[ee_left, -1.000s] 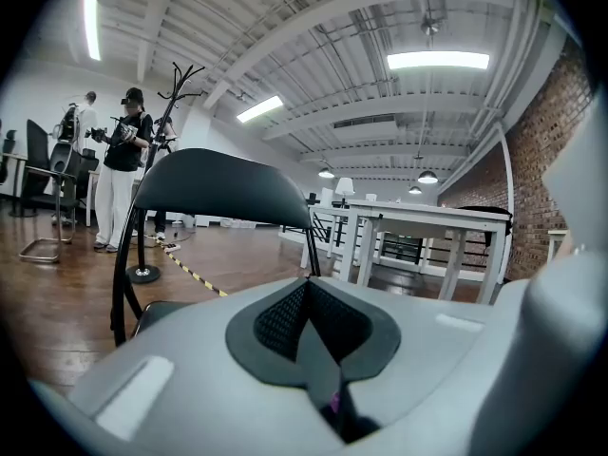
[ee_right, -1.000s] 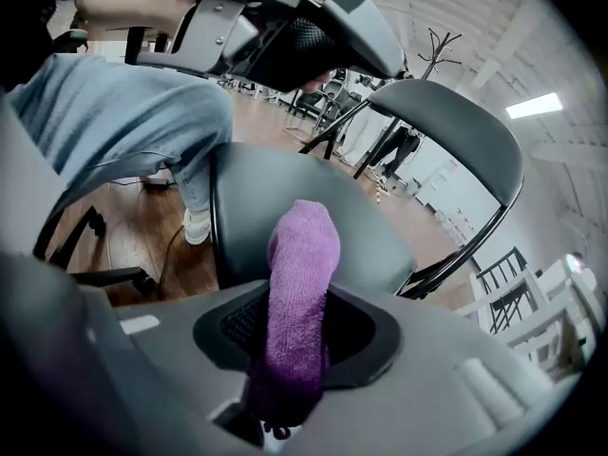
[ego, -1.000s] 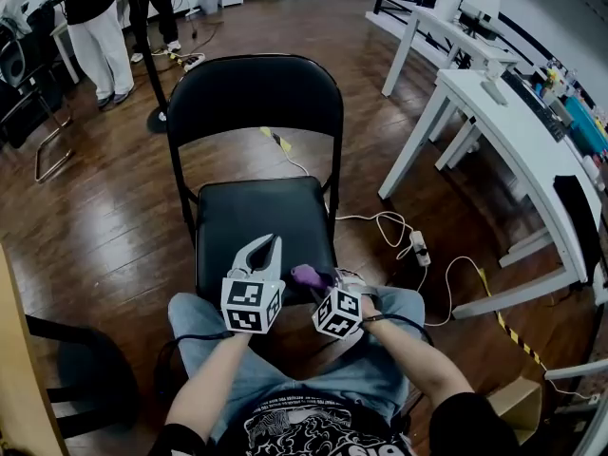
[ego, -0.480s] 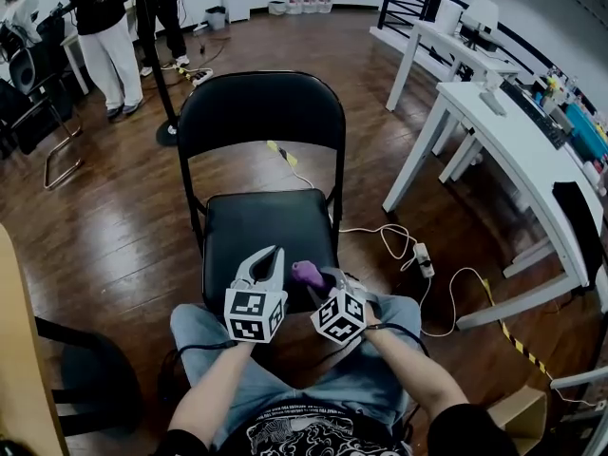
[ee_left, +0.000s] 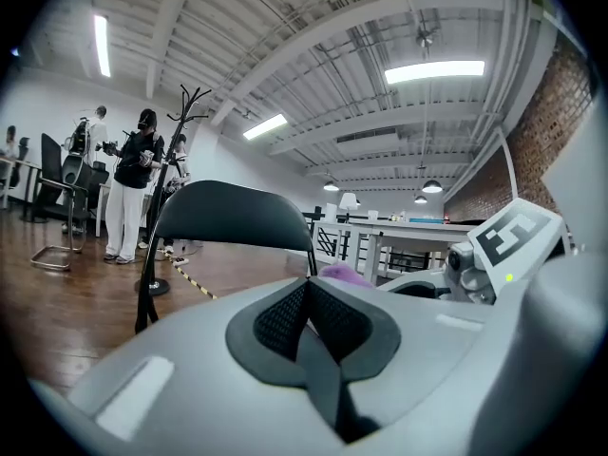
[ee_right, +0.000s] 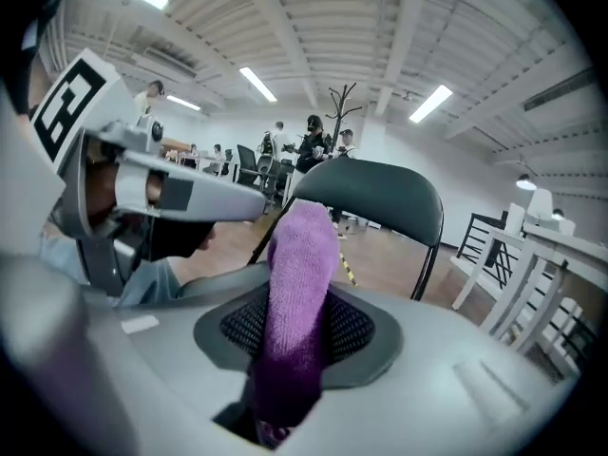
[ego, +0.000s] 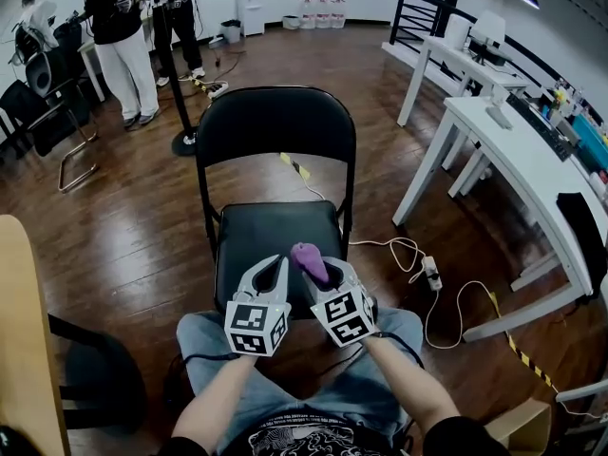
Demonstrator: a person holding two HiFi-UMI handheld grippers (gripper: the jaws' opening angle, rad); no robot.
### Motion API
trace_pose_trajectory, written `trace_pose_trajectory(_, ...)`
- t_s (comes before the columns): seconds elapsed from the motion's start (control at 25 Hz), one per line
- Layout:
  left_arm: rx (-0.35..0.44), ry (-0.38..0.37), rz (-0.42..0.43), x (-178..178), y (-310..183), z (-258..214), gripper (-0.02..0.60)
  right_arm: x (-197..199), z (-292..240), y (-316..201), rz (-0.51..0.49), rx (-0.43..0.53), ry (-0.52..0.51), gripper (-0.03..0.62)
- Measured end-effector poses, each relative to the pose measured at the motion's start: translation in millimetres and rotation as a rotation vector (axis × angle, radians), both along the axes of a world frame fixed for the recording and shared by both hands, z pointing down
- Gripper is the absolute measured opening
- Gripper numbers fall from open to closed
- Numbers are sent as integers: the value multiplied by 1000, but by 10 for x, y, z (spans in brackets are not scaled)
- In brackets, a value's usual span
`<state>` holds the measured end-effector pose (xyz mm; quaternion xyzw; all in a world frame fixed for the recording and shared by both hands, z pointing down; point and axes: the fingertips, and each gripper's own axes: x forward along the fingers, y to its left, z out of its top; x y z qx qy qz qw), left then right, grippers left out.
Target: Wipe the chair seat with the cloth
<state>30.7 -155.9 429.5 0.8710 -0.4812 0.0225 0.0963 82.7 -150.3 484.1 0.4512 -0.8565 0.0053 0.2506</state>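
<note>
A black folding chair [ego: 277,126] faces me, its seat [ego: 271,228] just beyond my knees. My right gripper [ego: 318,266] hovers at the seat's front edge, shut on a purple cloth [ego: 307,256] that sticks out past its tips. In the right gripper view the cloth [ee_right: 299,288] stands up between the pads [ee_right: 353,329], with the chair back [ee_right: 380,196] behind. My left gripper [ego: 270,266] is beside it to the left, also at the front edge. Its pads [ee_left: 280,316] meet with nothing between them, and the chair back [ee_left: 233,218] rises ahead.
White tables [ego: 518,145] stand on the right, with cables and a power strip [ego: 430,272] on the wooden floor beside the chair. People [ego: 122,41] and a coat stand [ego: 179,74] are at the far left. A wooden board [ego: 27,331] lies near left.
Both grippers have come forward over the seat's front edge and closer together. The right one has swung the cloth further over the seat. The head view has tilted up.
</note>
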Motion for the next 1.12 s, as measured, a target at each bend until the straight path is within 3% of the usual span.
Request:
trace_pose_trajectory(0.24,21,6,-1,-77,280,-100,3,-148,-411,175,40,47,-181,120)
trace_pose_trajectory(0.72,49,35,-35,-312,1076,-199,3,-393,-765,966,71,112,-382,117)
trace_pose_trajectory(1.12,72,43,-50,-485,1537,-335,3,-565,-934,1392,81,160,-385,114)
